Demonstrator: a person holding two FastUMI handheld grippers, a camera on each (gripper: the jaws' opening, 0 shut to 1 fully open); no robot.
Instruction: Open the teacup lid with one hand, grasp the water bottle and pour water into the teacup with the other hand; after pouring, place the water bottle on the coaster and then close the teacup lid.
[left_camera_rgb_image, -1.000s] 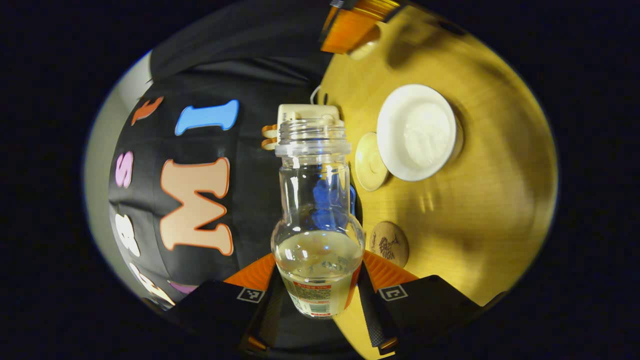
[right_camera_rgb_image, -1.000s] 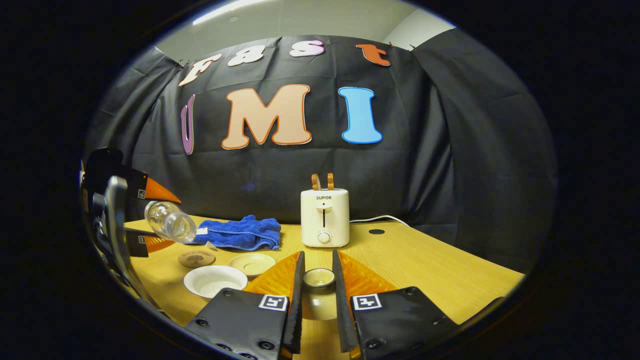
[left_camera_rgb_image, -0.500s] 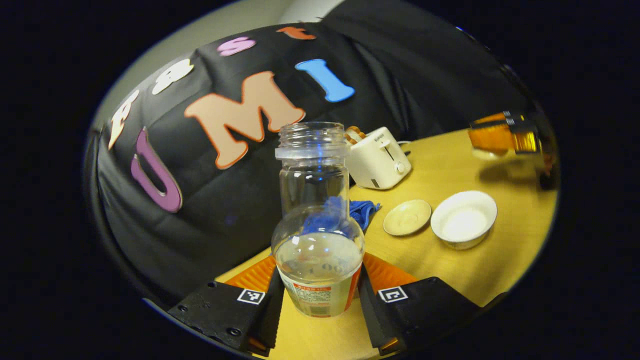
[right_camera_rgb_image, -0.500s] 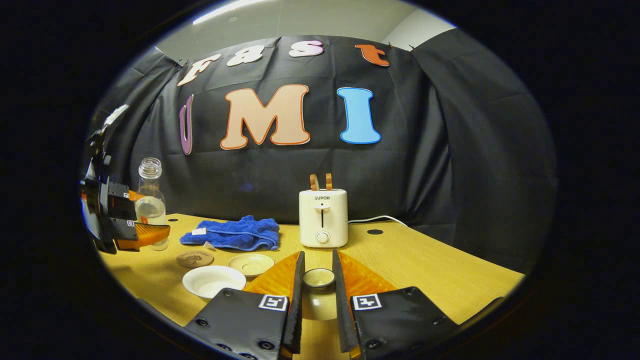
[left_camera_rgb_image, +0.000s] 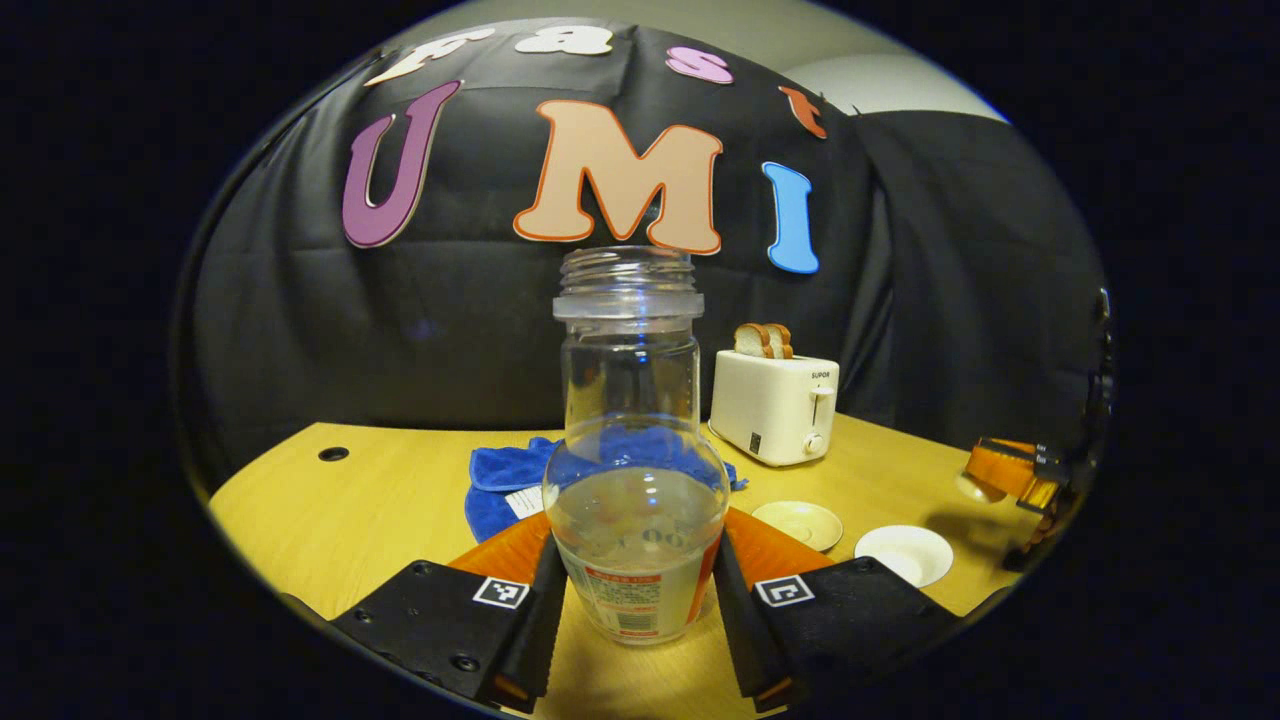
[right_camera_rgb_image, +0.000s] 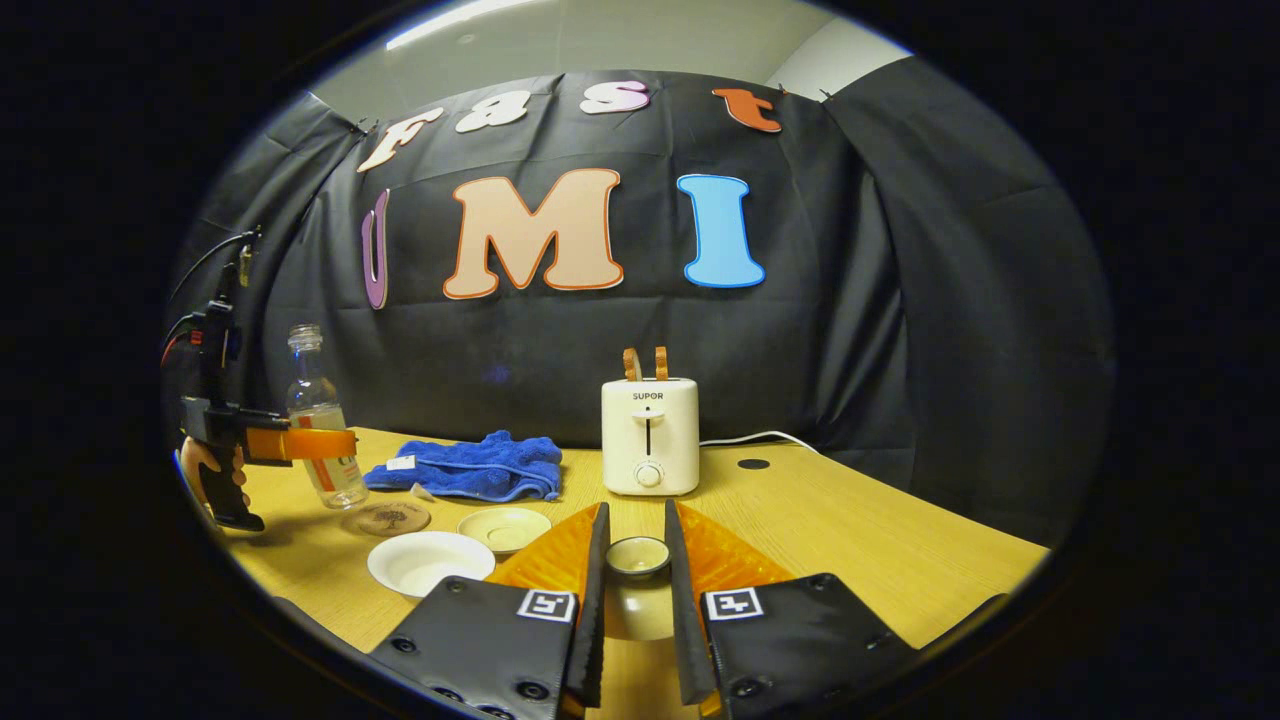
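Since the earlier frame we have turned the water bottle (left_camera_rgb_image: 636, 470) back upright, the left gripper (left_camera_rgb_image: 634, 590) jaws clamped on it, so next we lower it onto the coaster (right_camera_rgb_image: 391, 517), while the right gripper (right_camera_rgb_image: 636, 580) jaws hold the teacup lid (right_camera_rgb_image: 637, 556) near the open teacup (right_camera_rgb_image: 428, 561).

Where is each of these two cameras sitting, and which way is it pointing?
Left gripper view: rides on the left gripper, looking along its fingers, which clamp the upright water bottle, toward the booth wall.
Right gripper view: rides on the right gripper, looking over the table; its fingers hold the teacup lid. At far left a hand holds the left gripper.
Both show the toaster, blue cloth, saucer and teacup.
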